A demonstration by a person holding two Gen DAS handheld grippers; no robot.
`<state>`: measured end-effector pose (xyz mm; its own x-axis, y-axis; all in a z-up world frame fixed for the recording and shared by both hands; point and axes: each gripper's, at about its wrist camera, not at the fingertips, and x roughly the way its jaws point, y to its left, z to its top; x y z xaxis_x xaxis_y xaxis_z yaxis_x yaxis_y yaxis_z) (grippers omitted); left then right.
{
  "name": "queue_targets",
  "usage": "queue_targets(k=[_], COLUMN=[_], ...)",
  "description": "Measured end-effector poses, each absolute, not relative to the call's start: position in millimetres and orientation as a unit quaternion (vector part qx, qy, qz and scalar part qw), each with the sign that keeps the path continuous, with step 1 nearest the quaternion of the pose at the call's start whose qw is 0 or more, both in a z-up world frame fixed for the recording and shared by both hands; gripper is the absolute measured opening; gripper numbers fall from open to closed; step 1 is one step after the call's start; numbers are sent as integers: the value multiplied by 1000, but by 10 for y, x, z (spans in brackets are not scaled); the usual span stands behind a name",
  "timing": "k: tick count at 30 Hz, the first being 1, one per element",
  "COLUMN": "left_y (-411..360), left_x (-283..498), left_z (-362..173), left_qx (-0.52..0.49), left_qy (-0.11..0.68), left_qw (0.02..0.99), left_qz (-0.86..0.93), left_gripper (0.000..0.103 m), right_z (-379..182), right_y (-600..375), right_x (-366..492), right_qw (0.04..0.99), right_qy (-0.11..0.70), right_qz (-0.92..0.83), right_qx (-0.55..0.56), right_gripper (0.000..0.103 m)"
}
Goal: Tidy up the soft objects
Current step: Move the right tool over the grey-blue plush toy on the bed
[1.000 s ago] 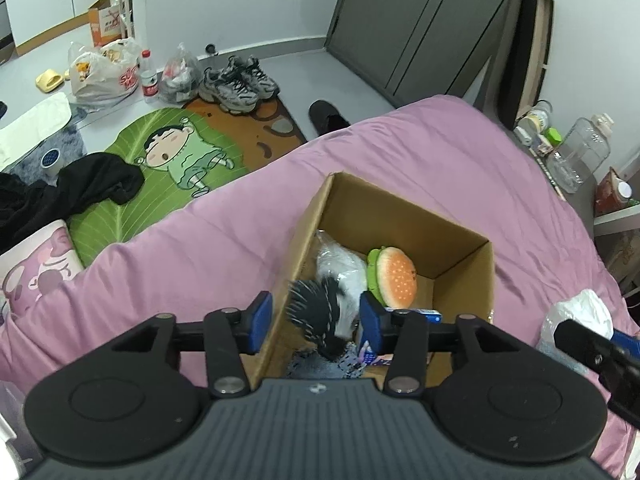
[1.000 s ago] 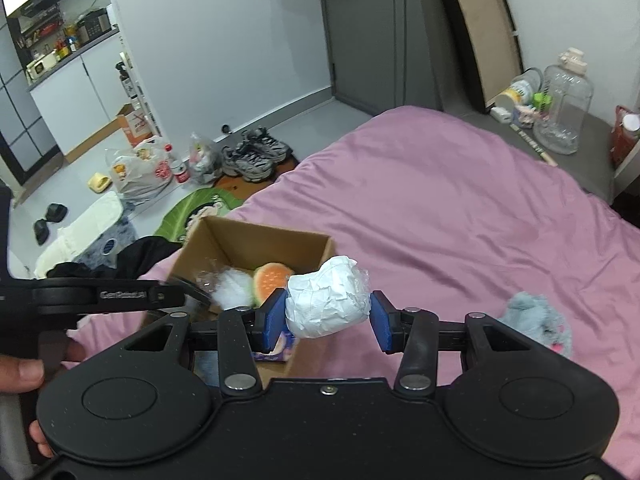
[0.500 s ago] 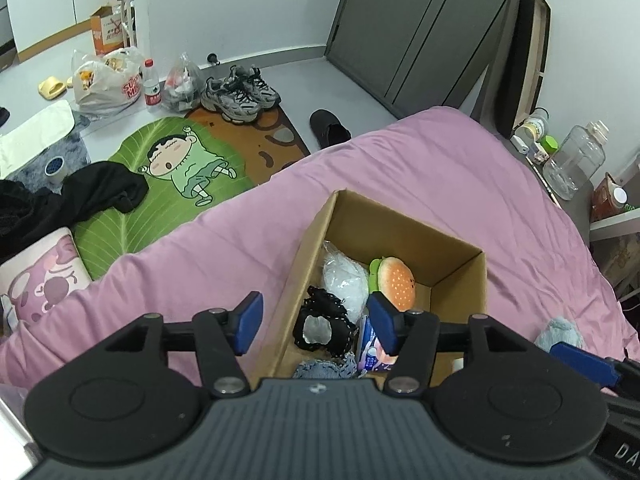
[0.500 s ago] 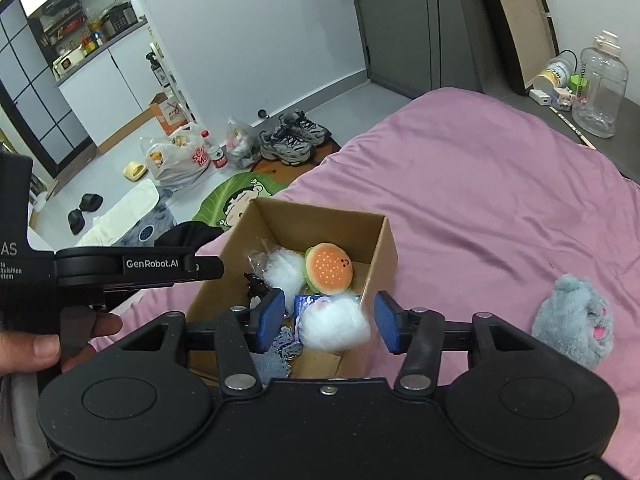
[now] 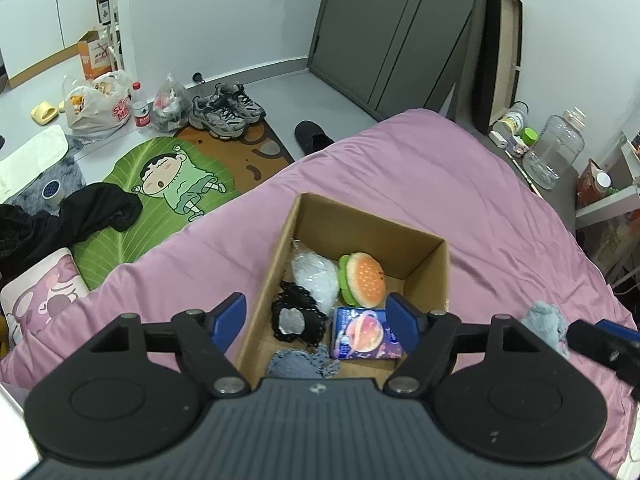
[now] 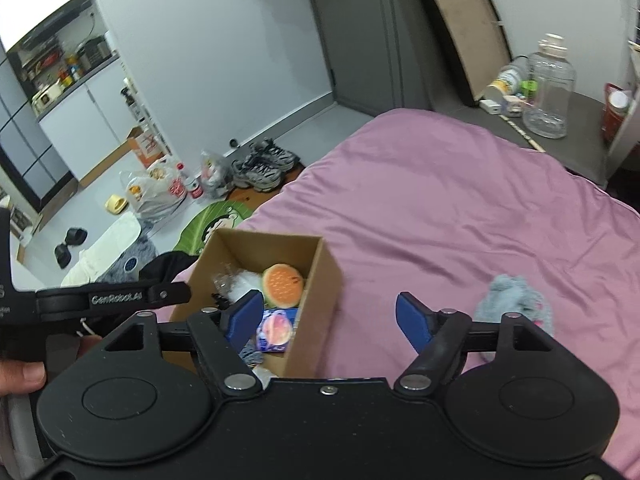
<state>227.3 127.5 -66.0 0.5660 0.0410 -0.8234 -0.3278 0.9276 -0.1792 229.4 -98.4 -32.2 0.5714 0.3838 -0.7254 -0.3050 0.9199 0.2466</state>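
Observation:
An open cardboard box (image 5: 430, 272) stands on the pink bed (image 5: 460, 184). Inside lie a burger plush (image 5: 366, 280), a white fluffy bag (image 5: 314, 278), a black lace piece (image 5: 296, 318), a blue packet (image 5: 364, 334) and a grey-blue cloth (image 5: 302, 364). My left gripper (image 5: 316, 314) is open and empty above the box's near end. My right gripper (image 6: 330, 316) is open and empty, over the box's right wall (image 6: 316, 300). A grey plush (image 6: 516, 300) lies on the bed to the right, also in the left wrist view (image 5: 546, 320).
The bed's left edge drops to a floor with a green cartoon mat (image 5: 160, 188), black clothes (image 5: 80, 216), shoes (image 5: 226, 110) and bags (image 5: 98, 106). A bedside ledge holds a clear jug (image 6: 550, 88) and bottles. A pink pillow (image 5: 40, 292) lies at the left.
The left gripper let go of the black lace piece into the box and opened wide. The right gripper dropped its white soft ball, opened and drew back to the right.

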Motion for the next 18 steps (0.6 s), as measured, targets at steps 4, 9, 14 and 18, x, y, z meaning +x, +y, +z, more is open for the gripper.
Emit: queue_targets(k=[4,9,14,18], left_y=[1128,933,718,555], left_x=[2282,2314,2359,2398], left_z=[-604,-560,-550,-552], left_qx=[-143,-138,-127,-118], left_qy=[448,444,445,446], left_qw=[877,881,883,884], left_qz=[95,91,83,75], left_gripper=[76,78,78,78], right_z=[-311,-313,-336,-379], right_y=[-1251,-1600,-1886,-2104], right_x=[2317,2336,2364,2393], right_qw=[886,889,892,891], right_qy=[422,420,417,418], right_qz=[179,158,138,122], right_qx=[64,89,108,127], right_gripper=[75,77,76,77])
